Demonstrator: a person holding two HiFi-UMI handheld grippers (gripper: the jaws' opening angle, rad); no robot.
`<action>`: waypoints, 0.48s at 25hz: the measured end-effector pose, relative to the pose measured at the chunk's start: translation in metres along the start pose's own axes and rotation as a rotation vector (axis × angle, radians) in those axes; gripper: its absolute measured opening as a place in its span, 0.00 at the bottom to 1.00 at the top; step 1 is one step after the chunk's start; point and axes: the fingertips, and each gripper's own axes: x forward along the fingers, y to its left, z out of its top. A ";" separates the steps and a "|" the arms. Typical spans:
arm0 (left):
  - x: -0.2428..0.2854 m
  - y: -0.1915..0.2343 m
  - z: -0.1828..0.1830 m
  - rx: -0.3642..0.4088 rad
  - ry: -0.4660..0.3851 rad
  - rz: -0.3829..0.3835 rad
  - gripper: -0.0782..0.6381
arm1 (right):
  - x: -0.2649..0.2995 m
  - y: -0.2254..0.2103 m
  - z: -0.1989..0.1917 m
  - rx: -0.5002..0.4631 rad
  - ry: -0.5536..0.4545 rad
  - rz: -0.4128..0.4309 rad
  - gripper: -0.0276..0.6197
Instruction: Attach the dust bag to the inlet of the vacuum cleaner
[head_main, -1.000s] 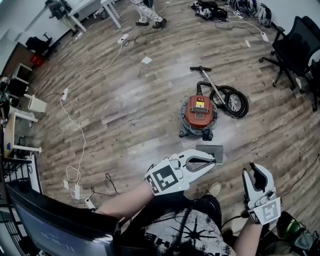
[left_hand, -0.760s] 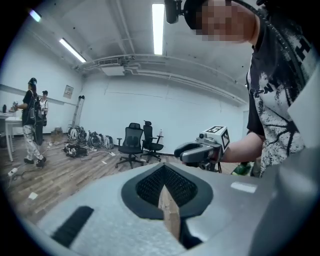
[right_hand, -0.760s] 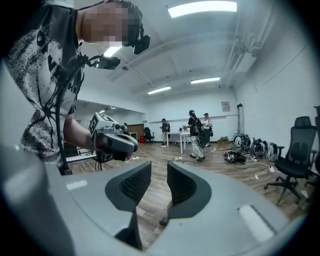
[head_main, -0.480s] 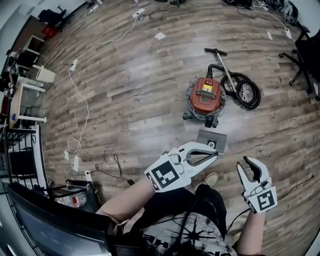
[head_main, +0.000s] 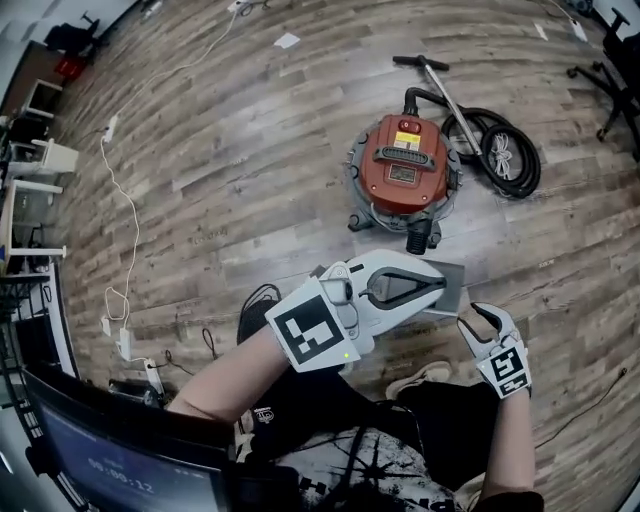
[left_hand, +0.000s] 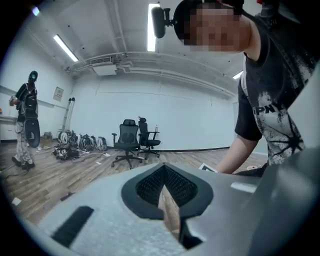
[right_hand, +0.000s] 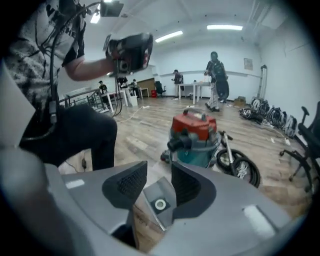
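Dust bag (head_main: 456, 272) lies flat on the wooden floor (head_main: 230, 200), just in front of the vacuum cleaner (head_main: 402, 165) and near its stubby black inlet (head_main: 420, 238), not yet fitted. Left gripper (head_main: 443, 284) hangs over the bag's near side with its jaws pressed together on nothing. Right gripper (head_main: 480, 318) sits beside the bag's near corner; its jaws have just been opening and stand apart. In the right gripper view the bag's grey panel and its white-ringed hole (right_hand: 160, 204) show in the gap, with neither pad pressing on them. Judgement: the bag looks light and thin, with a stiff flat collar around the hole and a softer body that would crease or tear if pinched hard. Best hold is likely the collar's edge, well clear of the hole, so the opening stays free to push onto the inlet. Lying flush, it may resist getting a jaw underneath.
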 end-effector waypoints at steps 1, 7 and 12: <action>0.008 0.006 -0.027 0.012 -0.012 -0.012 0.10 | 0.034 -0.003 -0.039 -0.017 0.044 0.017 0.29; 0.039 0.025 -0.169 0.025 0.023 -0.017 0.10 | 0.185 -0.005 -0.213 -0.110 0.281 0.132 0.35; 0.056 0.028 -0.215 -0.011 0.005 0.022 0.10 | 0.236 0.000 -0.305 -0.230 0.531 0.219 0.37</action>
